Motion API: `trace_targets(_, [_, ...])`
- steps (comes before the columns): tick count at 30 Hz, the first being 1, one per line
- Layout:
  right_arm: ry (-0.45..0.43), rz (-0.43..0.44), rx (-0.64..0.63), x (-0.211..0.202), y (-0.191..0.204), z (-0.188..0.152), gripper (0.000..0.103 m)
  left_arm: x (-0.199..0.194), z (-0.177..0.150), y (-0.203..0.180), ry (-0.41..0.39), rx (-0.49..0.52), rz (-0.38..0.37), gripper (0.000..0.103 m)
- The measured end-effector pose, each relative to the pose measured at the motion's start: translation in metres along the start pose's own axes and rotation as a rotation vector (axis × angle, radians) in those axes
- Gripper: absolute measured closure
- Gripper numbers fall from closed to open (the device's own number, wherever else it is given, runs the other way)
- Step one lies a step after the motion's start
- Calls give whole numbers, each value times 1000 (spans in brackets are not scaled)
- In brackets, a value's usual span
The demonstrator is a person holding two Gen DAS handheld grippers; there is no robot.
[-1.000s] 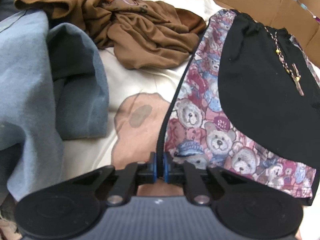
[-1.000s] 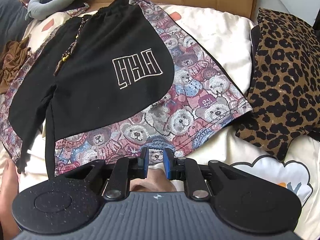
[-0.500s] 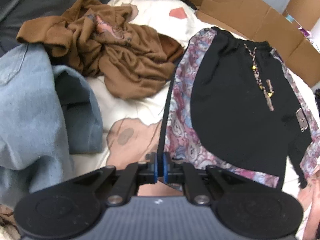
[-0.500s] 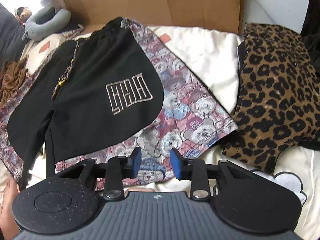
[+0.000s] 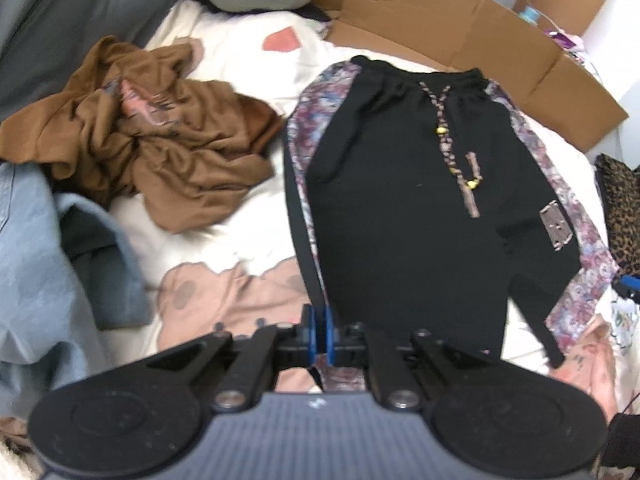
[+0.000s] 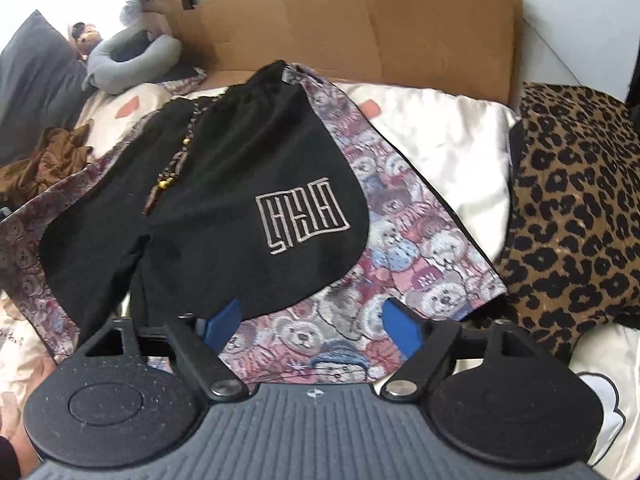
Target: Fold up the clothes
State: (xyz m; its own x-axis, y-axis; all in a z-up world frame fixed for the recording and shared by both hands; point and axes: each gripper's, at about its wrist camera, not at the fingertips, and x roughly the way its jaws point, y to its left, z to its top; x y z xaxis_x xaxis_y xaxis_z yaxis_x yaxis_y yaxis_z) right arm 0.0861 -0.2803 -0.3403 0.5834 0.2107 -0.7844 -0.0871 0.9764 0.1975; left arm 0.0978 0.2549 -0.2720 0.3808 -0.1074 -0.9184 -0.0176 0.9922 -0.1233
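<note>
Black shorts (image 5: 404,184) with teddy-bear print side panels and a beaded drawstring lie spread on the bed. My left gripper (image 5: 319,334) is shut on the hem corner of their left leg, lifting that edge. In the right wrist view the same shorts (image 6: 224,208) show a grey embroidered logo. My right gripper (image 6: 312,326) stands wide open just above the bear-print hem of the right leg, nothing between its fingers.
A crumpled brown garment (image 5: 160,140) and blue denim (image 5: 36,264) lie left of the shorts. A leopard-print garment (image 6: 576,208) lies at the right. Flattened cardboard (image 6: 352,36) lines the far side, beside a grey neck pillow (image 6: 128,60). A hand (image 5: 592,364) is at lower right.
My left gripper has risen and drawn back with the hem corner still held. My right gripper has opened from nearly shut to wide open and lifted off the right leg's hem.
</note>
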Motion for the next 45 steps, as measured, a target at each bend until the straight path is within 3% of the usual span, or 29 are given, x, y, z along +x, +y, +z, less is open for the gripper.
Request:
trace_targets(16, [-39,64,-12,-13,11,15,12,-19,18,-69,-3,-3,-83,98])
trace_targets(22, [-66,124,1,-18,20,18,12,-19,25,-96,9,-12,-141,98])
trace_targets(36, [-78,255,-20,-14,50,32,13,10,33,-163,46,-3,-256,98])
trace_targets(45, [-72,333,-84,-6,66,38,19,41,33,-210,73,-25,-318,99])
